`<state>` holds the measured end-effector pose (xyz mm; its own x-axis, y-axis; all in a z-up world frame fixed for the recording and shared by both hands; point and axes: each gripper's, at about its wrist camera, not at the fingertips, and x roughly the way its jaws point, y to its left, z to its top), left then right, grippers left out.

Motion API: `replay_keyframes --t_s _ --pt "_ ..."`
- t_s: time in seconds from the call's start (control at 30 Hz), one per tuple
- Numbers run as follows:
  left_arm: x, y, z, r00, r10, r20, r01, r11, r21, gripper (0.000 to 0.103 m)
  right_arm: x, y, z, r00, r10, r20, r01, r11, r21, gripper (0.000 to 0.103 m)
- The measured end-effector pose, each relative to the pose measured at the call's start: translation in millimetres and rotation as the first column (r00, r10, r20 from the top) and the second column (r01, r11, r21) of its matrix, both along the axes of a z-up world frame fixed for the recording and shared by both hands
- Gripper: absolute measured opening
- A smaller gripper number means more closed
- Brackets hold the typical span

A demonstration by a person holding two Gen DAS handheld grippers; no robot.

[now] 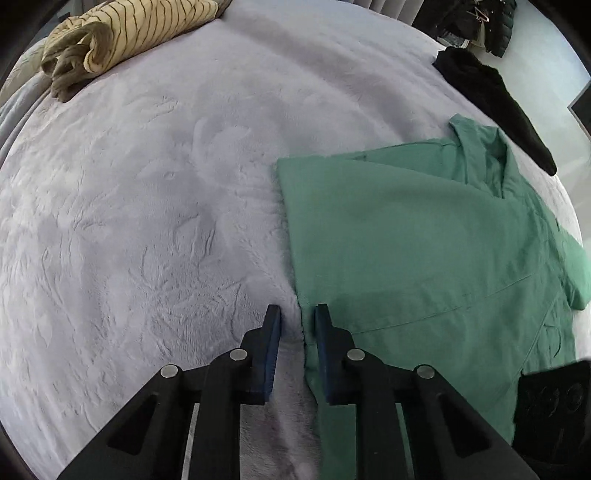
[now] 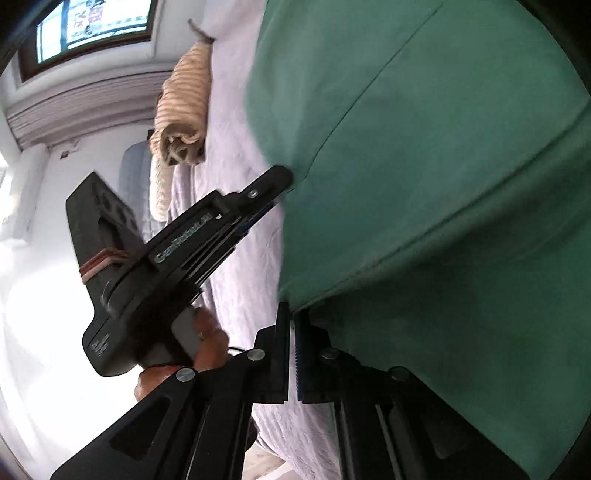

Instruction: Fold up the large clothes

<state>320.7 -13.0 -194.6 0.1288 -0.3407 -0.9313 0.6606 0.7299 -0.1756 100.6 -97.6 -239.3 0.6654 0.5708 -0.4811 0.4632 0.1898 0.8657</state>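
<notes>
A green collared shirt (image 1: 406,229) lies partly folded on the pale plush bed cover (image 1: 147,221), collar at the far right. My left gripper (image 1: 297,314) points down at the shirt's left edge, its blue pads closed narrowly on that edge and a pinch of cover. In the right wrist view the same shirt (image 2: 443,147) fills the right side, and the left gripper (image 2: 284,177) meets its edge from the left. My right gripper (image 2: 293,314) is shut, with the shirt's near edge caught at its tips.
A rolled yellow striped garment (image 1: 122,33) lies at the bed's far left corner, also in the right wrist view (image 2: 181,110). A black garment (image 1: 495,96) lies beyond the shirt. Dark jackets (image 1: 480,22) hang behind. A hand (image 2: 207,339) holds the left gripper's handle. A window (image 2: 92,22) is above.
</notes>
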Motion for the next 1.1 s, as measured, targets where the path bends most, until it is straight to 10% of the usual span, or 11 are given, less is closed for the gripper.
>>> replay_keyframes --t_s 0.17,0.37,0.4,0.47,0.5,0.8,0.93,1.1 --pt "-4.6 -3.6 -7.0 0.999 0.015 0.042 -0.015 1.000 0.007 0.021 -3.1 26.1 -30.3 0.996 0.062 -0.068 -0.059 0.998 0.036 0.000" --pt "-22.5 17.1 22.4 0.992 0.060 0.109 -0.061 0.998 0.007 0.021 -35.0 3.6 23.0 0.985 0.169 -0.045 -0.173 0.980 -0.095 0.008" --pt "-25.1 21.0 29.1 0.991 0.068 0.115 -0.068 0.998 -0.003 0.021 -41.2 -10.6 32.8 0.988 0.149 -0.037 -0.152 0.980 -0.127 0.014" --pt "-35.9 25.7 41.6 0.988 0.081 0.131 -0.079 0.997 -0.020 0.021 -65.5 -54.4 57.5 0.997 0.063 -0.039 -0.071 0.967 -0.244 0.066" --pt "-39.0 26.1 47.3 0.987 0.081 0.139 -0.078 0.997 -0.026 0.021 -76.5 -73.3 66.9 0.999 0.018 -0.041 -0.030 0.954 -0.298 0.067" --pt "-75.7 9.2 8.7 0.984 0.066 0.163 -0.079 0.994 0.074 0.021 -163.6 -224.5 76.3 0.879 -0.444 -0.174 0.334 0.833 -0.440 0.063" --pt "-73.1 13.7 -4.5 0.982 0.109 0.152 -0.122 0.989 0.078 0.021 -172.9 -249.0 66.4 0.879 -0.445 -0.174 0.360 0.856 -0.371 0.005" --pt "-73.9 7.1 -6.4 0.982 0.092 0.167 -0.111 0.988 0.109 0.021 -181.3 -235.3 80.2 0.906 -0.396 -0.149 0.292 0.841 -0.455 0.004"
